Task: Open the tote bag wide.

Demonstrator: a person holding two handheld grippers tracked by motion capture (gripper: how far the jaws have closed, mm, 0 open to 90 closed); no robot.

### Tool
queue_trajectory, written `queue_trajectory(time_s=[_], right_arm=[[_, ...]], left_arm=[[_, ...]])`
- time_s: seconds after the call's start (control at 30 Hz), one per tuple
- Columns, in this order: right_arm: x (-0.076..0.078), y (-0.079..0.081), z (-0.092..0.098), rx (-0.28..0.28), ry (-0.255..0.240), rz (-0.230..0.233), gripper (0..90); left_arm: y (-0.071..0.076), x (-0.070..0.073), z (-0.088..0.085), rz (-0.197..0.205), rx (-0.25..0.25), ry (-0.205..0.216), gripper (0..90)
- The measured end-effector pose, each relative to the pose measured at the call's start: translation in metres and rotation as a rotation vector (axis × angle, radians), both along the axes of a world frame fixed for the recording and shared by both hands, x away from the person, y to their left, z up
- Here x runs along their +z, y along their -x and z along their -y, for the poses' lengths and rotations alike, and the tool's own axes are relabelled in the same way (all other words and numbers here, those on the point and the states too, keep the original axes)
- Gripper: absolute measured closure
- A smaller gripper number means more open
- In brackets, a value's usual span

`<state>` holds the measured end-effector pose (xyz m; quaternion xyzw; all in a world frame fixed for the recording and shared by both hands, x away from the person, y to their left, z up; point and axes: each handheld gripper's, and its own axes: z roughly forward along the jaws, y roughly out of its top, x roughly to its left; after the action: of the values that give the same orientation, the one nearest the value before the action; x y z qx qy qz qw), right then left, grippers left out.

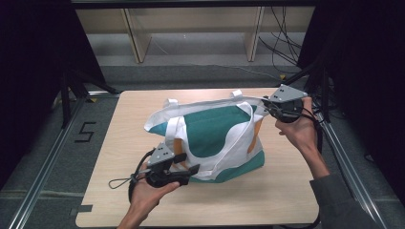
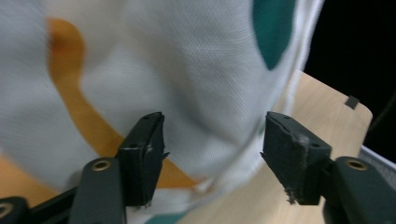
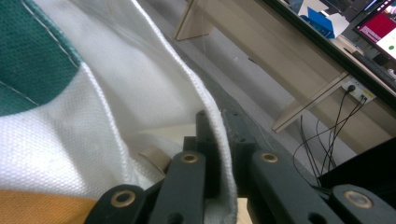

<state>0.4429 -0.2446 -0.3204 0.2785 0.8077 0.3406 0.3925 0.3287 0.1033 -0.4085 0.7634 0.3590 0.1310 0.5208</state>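
Tote bag (image 1: 210,138) sits mid-surface (image 1: 267,200), white canvas with teal and orange patches, standing roughly upright and leaning a bit, mouth facing up and partly spread. Right gripper (image 1: 273,109) is at the bag's top rim on the far right corner; in the right gripper view its fingers (image 3: 205,140) are clamped tight on the stitched white rim (image 3: 187,79), so that edge is held and lifted. Left gripper (image 1: 184,164) is low at the near-left side of the bag, just beside the lower panel; in the left gripper view its fingers (image 2: 142,154) stand apart with the cloth bulging between them but not pinched, so no grip there yet. The view is blurred, so I can't tell whether a pad brushes the cloth. Judgement: about halfway into getting hold of the bag: one side secured, second grasp pending, then whatever opening or straightening follows. The near handle strap (image 1: 241,131) loops down across the front panel and could get caught in the left fingers instead of the panel itself. The surface around the bag is bare wood; a tape mark sits at its near-left corner (image 1: 82,208). Beyond it: wooden frame legs (image 1: 136,43) and loose cables (image 1: 282,43) on the floor, well apart from the work. Nothing else blocks either hand.
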Motion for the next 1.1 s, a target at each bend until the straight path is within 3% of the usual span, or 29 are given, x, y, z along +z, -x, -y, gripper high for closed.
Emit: queue_trajectory(time_s=[0.1, 0.3, 0.4, 0.43, 0.5, 0.67, 0.8, 0.87, 0.93, 1.0, 1.1], right_arm=[[0.0, -0.002, 0.003, 0.0, -0.006, -0.003, 85.5], [-0.004, -0.005, 0.007, -0.022, -0.038, 0.001, 79.5], [-0.005, -0.005, 0.007, -0.024, -0.068, -0.006, 78.4], [-0.003, -0.005, 0.008, -0.02, -0.056, 0.001, 78.9], [-0.002, -0.005, 0.008, -0.013, -0.05, 0.002, 80.1], [-0.003, -0.006, 0.006, -0.007, -0.053, -0.005, 80.3], [-0.002, -0.005, 0.006, -0.011, -0.054, 0.003, 78.3], [-0.002, -0.004, 0.007, -0.014, -0.062, 0.003, 77.0], [-0.001, -0.004, 0.007, -0.015, -0.061, 0.007, 73.3], [-0.001, -0.003, 0.008, -0.043, -0.101, -0.019, 64.5], [0.005, 0.002, 0.013, -0.063, -0.154, -0.018, 56.2]], left_arm=[[-0.006, -0.003, 0.003, 0.082, 0.005, -0.043, 56.8], [-0.01, -0.017, 0.007, 0.115, 0.029, -0.073, 78.2], [-0.013, -0.019, 0.008, 0.109, 0.029, -0.061, 79.6], [-0.014, -0.019, 0.007, 0.104, 0.021, -0.053, 79.2], [-0.013, -0.016, 0.005, 0.086, 0.028, -0.021, 72.7], [-0.005, 0.003, 0.0, 0.163, 0.052, -0.036, 55.2], [-0.008, 0.01, -0.001, 0.158, 0.053, -0.012, 49.3], [-0.011, 0.01, 0.001, 0.158, 0.054, -0.014, 53.5], [-0.013, 0.007, 0.003, 0.174, 0.052, -0.045, 63.6], [-0.016, 0.003, 0.004, 0.189, 0.055, -0.066, 76.1], [-0.018, 0.0, 0.003, 0.197, 0.044, -0.061, 83.2]])
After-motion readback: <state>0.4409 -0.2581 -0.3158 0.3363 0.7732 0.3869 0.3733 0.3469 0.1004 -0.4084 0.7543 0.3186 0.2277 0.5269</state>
